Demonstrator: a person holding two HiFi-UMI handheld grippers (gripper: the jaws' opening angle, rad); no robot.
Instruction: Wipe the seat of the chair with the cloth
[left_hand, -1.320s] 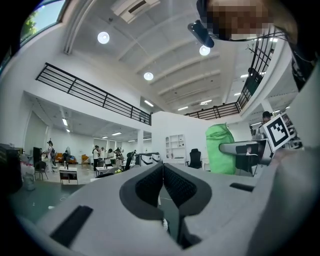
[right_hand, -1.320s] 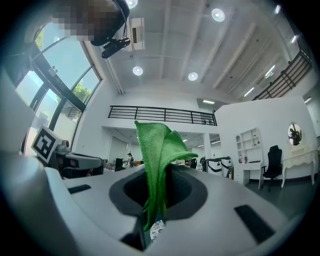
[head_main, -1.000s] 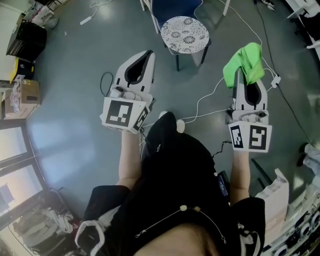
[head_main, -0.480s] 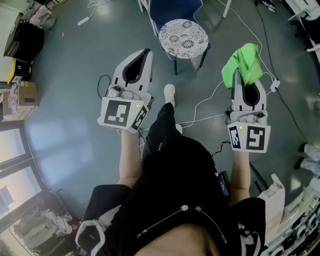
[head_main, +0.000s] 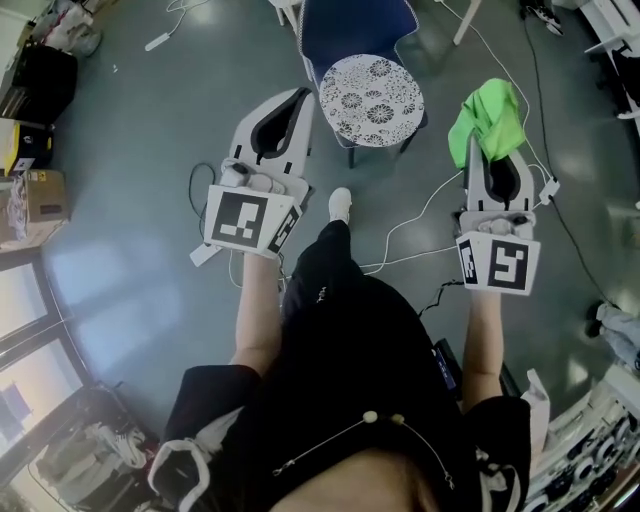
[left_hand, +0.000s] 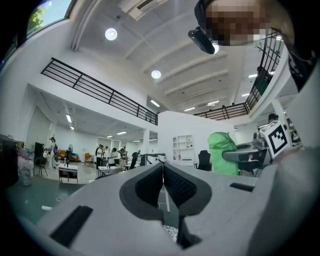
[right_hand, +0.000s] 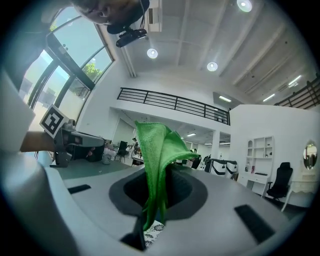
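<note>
A chair with a round, flower-patterned seat (head_main: 371, 87) and a blue back (head_main: 357, 25) stands on the floor ahead of me in the head view. My right gripper (head_main: 490, 140) is shut on a bright green cloth (head_main: 488, 122), held in the air to the right of the seat. In the right gripper view the cloth (right_hand: 159, 152) sticks up between the jaws of the right gripper (right_hand: 155, 192). My left gripper (head_main: 300, 95) hangs just left of the seat, shut and empty; its jaws meet in the left gripper view (left_hand: 162, 170). The cloth (left_hand: 222, 154) also shows there at the right.
White cables (head_main: 420, 215) trail over the grey floor right of the chair. A cardboard box (head_main: 38, 195) and a black case (head_main: 38, 82) sit at the far left. My shoe (head_main: 340, 205) is below the chair. People and desks stand far off in the hall (left_hand: 105, 155).
Both grippers have come closer to the chair, the left one now beside the seat's left edge. My foot stepped forward. The cloth stays clamped in the right gripper.
</note>
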